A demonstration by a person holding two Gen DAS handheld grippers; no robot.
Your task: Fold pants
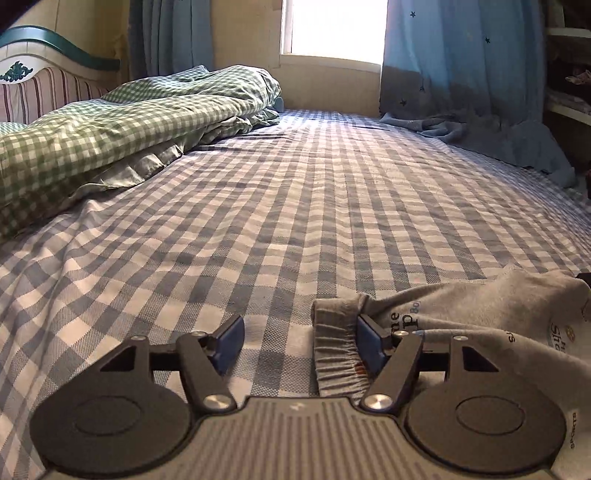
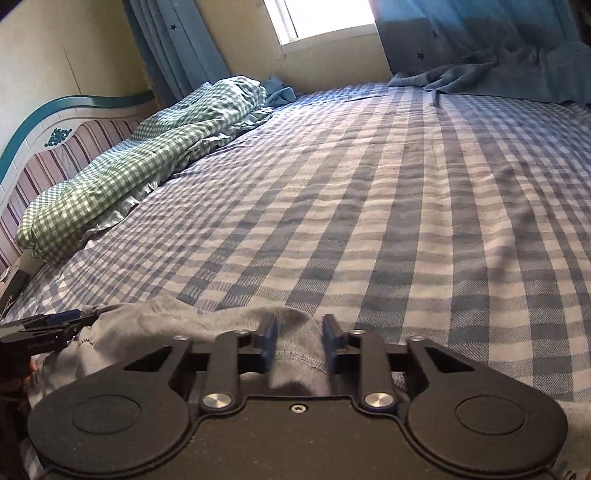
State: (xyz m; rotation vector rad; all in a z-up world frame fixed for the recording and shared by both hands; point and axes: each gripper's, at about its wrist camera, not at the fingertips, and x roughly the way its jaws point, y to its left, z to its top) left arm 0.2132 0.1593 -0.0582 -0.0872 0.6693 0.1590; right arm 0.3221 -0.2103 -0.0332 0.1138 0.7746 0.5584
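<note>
Grey printed pants (image 1: pixel 480 314) lie on the checked bed sheet (image 1: pixel 295 203) close to both cameras. My left gripper (image 1: pixel 301 341) is open low over the sheet; the elastic waistband (image 1: pixel 334 347) lies between its blue pads, against the right pad (image 1: pixel 369 343). In the right wrist view, my right gripper (image 2: pixel 300 341) is open with a fold of the grey pants (image 2: pixel 295 354) bunched between its pads. The left gripper also shows at the left edge of that view (image 2: pixel 55 321), at the pants' other end.
A green checked duvet (image 1: pixel 110 129) is heaped along the left by the striped headboard (image 1: pixel 44 88). Blue curtains (image 1: pixel 461 55) flank a bright window (image 1: pixel 332 29), with blue cloth (image 1: pixel 480 129) piled on the bed's far right. Shelves (image 1: pixel 569 74) stand at right.
</note>
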